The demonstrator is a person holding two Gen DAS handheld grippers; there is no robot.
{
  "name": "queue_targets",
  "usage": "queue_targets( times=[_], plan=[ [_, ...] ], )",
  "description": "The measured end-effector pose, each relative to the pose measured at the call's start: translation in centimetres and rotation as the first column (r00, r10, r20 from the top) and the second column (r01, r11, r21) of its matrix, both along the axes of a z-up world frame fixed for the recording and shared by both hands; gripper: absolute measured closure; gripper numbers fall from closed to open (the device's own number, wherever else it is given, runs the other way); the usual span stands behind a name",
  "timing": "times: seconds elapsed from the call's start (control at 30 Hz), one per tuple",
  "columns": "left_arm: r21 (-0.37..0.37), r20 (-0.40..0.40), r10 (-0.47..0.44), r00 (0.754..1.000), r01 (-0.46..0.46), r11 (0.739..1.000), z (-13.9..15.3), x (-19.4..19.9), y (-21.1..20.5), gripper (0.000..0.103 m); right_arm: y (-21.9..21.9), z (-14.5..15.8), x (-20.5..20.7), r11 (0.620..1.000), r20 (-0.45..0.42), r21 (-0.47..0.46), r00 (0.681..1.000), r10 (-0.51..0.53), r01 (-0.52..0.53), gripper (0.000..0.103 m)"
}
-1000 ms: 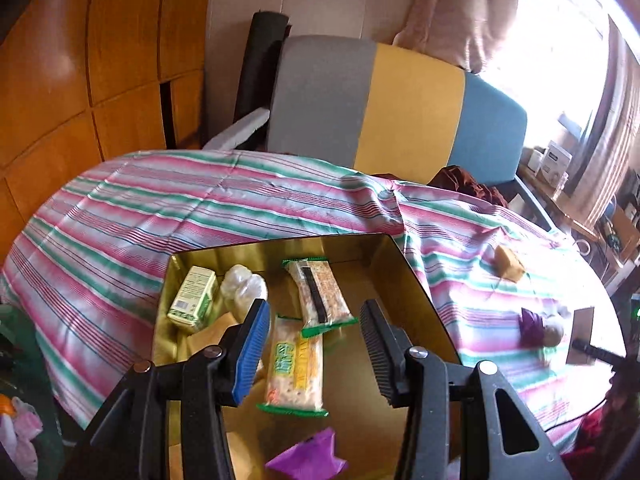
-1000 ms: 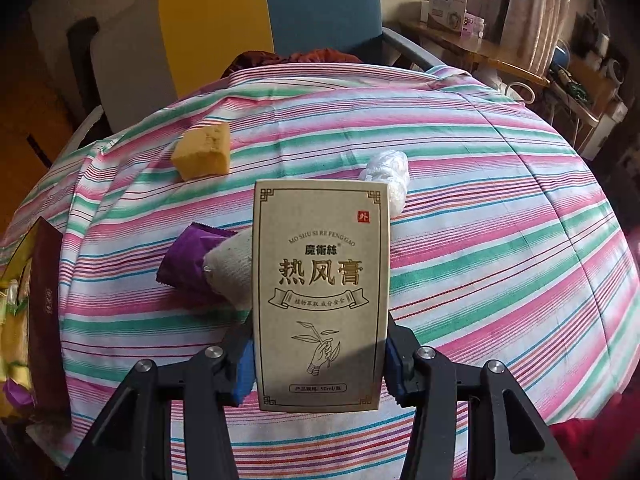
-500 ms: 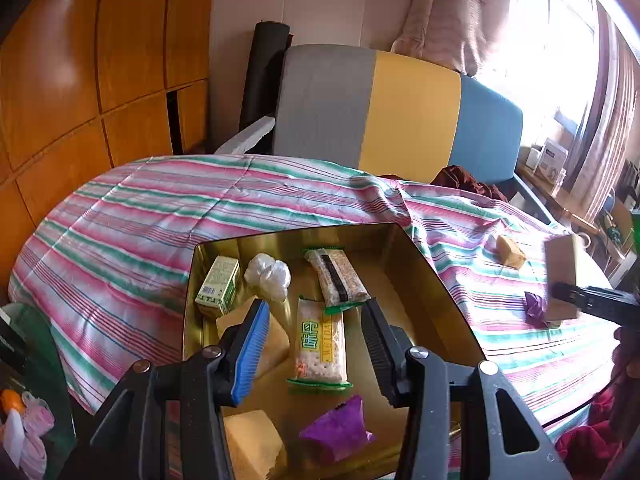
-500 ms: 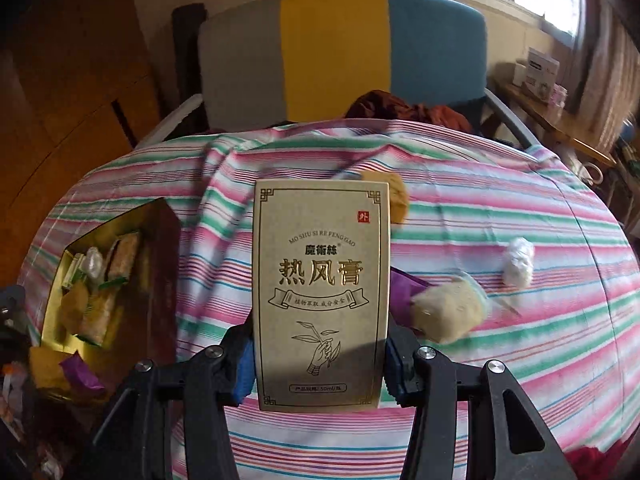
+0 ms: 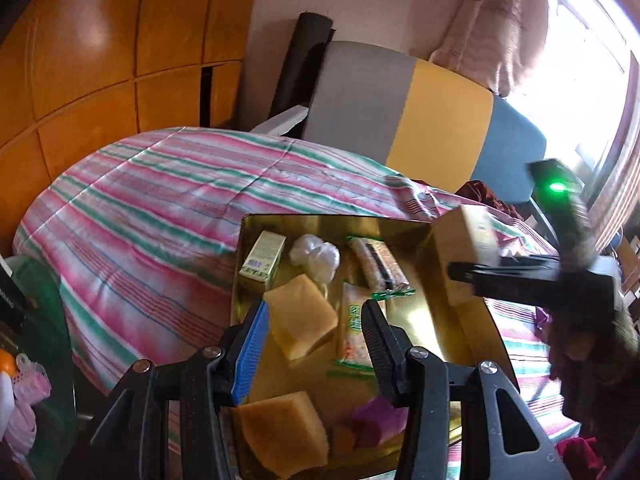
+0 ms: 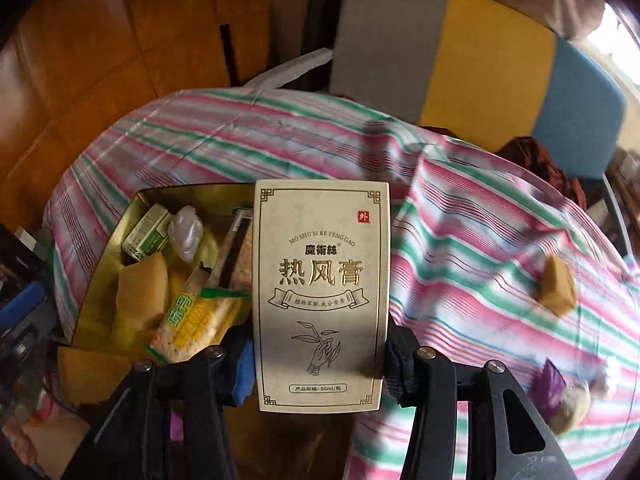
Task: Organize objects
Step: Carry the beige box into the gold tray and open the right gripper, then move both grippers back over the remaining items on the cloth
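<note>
My right gripper (image 6: 320,356) is shut on a tall beige box (image 6: 322,296) with gold lettering, held upright just above the right side of the gold tin (image 6: 140,196). In the left wrist view the same box (image 5: 460,248) hangs over the tin's right wall (image 5: 452,320). My left gripper (image 5: 316,340) is open above the tin's near half, holding nothing. In the tin lie a yellow sponge (image 5: 300,320), a second sponge (image 5: 284,432), a small green box (image 5: 262,256), a white plastic wad (image 5: 316,256), cracker packets (image 5: 354,332) and a purple wrapper (image 5: 376,420).
On the striped tablecloth (image 6: 460,220), right of the tin, sit a yellow sponge (image 6: 556,286), a purple wrapper (image 6: 552,388) and a beige ball (image 6: 572,408). A grey, yellow and blue chair (image 5: 400,112) stands behind the table. Wooden panels (image 5: 100,60) line the left.
My right gripper has carried the beige box leftward, from over the loose items on the cloth to the tin, rolling as it went. The left gripper shifted slightly over the tin and stayed open.
</note>
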State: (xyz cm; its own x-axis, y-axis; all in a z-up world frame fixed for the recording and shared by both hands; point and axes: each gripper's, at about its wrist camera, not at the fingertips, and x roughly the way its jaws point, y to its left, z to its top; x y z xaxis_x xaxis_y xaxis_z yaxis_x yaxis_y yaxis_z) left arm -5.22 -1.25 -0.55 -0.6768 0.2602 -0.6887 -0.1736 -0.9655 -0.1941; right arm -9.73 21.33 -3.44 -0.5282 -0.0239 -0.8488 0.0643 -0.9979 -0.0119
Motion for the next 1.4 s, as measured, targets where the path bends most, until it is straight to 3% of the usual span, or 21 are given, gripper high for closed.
queue_targets(
  times=[0.17, 0.3, 0.47, 0.57, 0.7, 0.87, 1.1, 1.4],
  plan=[
    [0.012, 0.022, 0.016, 1.000, -0.016, 1.000, -0.8, -0.2, -0.9, 0.055, -1.7, -2.9, -4.2, 0.995, 0.062, 0.094, 0.998, 0.017, -0.022, 0.052],
    [0.013, 0.036, 0.015, 0.999, -0.015, 1.000, -1.2, -0.3, -1.1, 0.055, -2.0, -4.4, -6.1, 0.992, 0.096, 0.119, 0.995, 0.021, -0.032, 0.051],
    [0.002, 0.041, 0.011, 0.999, -0.011, 1.000, -1.4, -0.2, -0.9, 0.055, -1.7, -4.7, -6.3, 0.992, 0.083, 0.120, 0.996, 0.019, -0.029, 0.038],
    [-0.006, 0.037, 0.005, 0.999, -0.004, 1.000, -1.4, -0.1, -0.6, 0.055, -1.3, -3.8, -5.4, 0.996, 0.056, 0.087, 0.998, 0.013, -0.018, 0.035],
    [-0.020, 0.027, -0.003, 1.000, 0.004, 1.000, -1.1, 0.4, -0.1, 0.055, -1.1, -2.7, -3.8, 0.998, 0.012, 0.055, 1.000, 0.021, -0.022, 0.016],
    [-0.044, 0.003, -0.011, 1.000, 0.011, 0.999, -0.6, 0.9, 0.4, 0.054, -1.3, -1.3, -1.8, 1.000, -0.040, 0.019, 0.999, 0.022, -0.021, 0.001],
    [-0.063, -0.013, -0.026, 1.000, 0.025, 0.998, 0.0, 1.6, 1.0, 0.053, -1.4, -0.2, 1.2, 1.000, -0.087, 0.012, 0.996, 0.007, -0.006, 0.000],
    [-0.086, -0.028, -0.061, 0.998, 0.059, 0.995, 0.5, 2.4, 2.1, 0.051, -0.6, 0.6, 5.4, 0.997, -0.143, 0.074, 0.990, -0.012, 0.023, 0.000]
  ],
)
